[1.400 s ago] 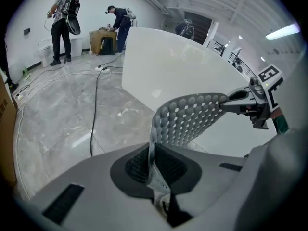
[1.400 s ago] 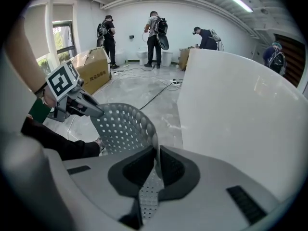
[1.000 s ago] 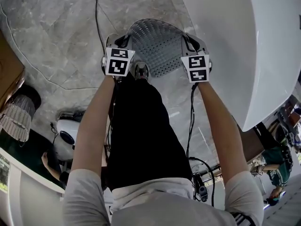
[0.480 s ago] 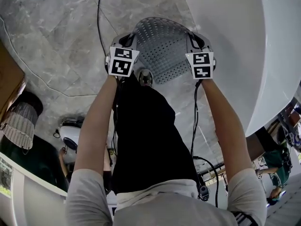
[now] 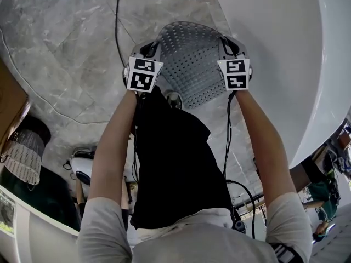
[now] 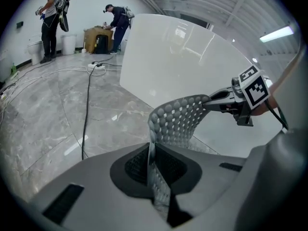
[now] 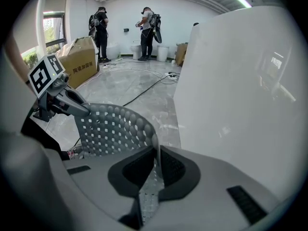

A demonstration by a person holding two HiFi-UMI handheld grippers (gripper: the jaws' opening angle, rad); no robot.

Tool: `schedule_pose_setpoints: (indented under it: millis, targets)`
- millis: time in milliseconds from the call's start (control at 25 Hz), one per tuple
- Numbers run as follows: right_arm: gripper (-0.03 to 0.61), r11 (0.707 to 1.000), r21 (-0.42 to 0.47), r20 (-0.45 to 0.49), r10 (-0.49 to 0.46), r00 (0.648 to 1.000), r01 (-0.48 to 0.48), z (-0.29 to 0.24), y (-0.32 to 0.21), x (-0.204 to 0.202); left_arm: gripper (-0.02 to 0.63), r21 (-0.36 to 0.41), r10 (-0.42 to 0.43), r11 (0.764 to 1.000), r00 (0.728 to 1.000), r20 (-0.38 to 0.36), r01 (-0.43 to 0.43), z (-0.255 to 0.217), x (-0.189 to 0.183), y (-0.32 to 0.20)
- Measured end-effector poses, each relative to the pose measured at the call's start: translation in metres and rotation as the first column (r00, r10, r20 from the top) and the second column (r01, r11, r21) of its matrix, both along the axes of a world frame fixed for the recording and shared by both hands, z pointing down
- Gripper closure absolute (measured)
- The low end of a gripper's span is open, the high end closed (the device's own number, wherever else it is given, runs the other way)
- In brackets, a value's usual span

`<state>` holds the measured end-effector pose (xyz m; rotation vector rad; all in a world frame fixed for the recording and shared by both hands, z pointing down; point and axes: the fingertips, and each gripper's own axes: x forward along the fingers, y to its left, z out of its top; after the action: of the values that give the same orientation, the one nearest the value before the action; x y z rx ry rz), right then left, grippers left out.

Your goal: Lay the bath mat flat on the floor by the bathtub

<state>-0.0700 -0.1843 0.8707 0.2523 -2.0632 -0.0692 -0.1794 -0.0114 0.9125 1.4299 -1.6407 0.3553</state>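
Observation:
A grey perforated bath mat (image 5: pixel 191 59) hangs in the air between my two grippers, bowed upward above the marble floor (image 5: pixel 66 53) beside the white bathtub (image 5: pixel 279 53). My left gripper (image 5: pixel 149 52) is shut on the mat's left edge, which runs between its jaws in the left gripper view (image 6: pixel 153 150). My right gripper (image 5: pixel 226 47) is shut on the mat's right edge (image 7: pixel 155 148). The mat (image 6: pixel 180 119) arches across to the other gripper in both gripper views (image 7: pixel 113 129). Its far end is hidden behind the curve.
The bathtub wall (image 7: pixel 240 95) stands close on my right. A black cable (image 5: pixel 116 21) crosses the floor ahead. A woven basket (image 5: pixel 22 155) sits at the lower left. People stand at the far wall (image 7: pixel 147 25) near cardboard boxes (image 7: pixel 79 61).
Both grippers have moved slightly forward and up with the mat, which now shows more of its surface. The grips are unchanged.

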Motion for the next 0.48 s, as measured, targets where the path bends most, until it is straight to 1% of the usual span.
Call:
schedule_pose_setpoints:
  millis: [80,160,200,320,440,480]
  targets:
    - [0.554,1.0,0.008,0.018,-0.006,1.0,0.006,0.013,-0.003,-0.009,0.588,0.013,-0.013,1.0,1.0,-0.019,0.014,0.009,-0.006,-0.003]
    - [0.554,0.999,0.015,0.034,-0.029,0.999,0.028,0.024,-0.004,-0.014,0.589,0.043,-0.026,0.999,0.998,-0.05,0.028,0.013,-0.004,-0.004]
    - [0.554,0.999,0.019,0.047,-0.039,0.998,0.038,0.03,-0.007,-0.018,0.589,0.059,-0.03,0.998,0.998,-0.054,0.034,0.017,-0.006,-0.007]
    - [0.554,0.999,0.046,0.112,-0.031,0.993,0.026,0.044,-0.017,-0.039,0.589,0.09,-0.041,0.995,0.999,-0.017,0.043,0.031,-0.028,-0.017]
    - [0.554,0.996,0.077,0.136,-0.049,0.99,0.039,0.053,-0.012,-0.04,0.589,0.076,-0.036,0.997,0.999,0.04,0.033,0.046,-0.036,-0.01]
    - [0.554,0.995,0.084,0.144,-0.056,0.988,0.044,0.057,-0.013,-0.04,0.589,0.083,-0.027,0.996,0.998,0.06,0.022,0.049,-0.038,-0.011]
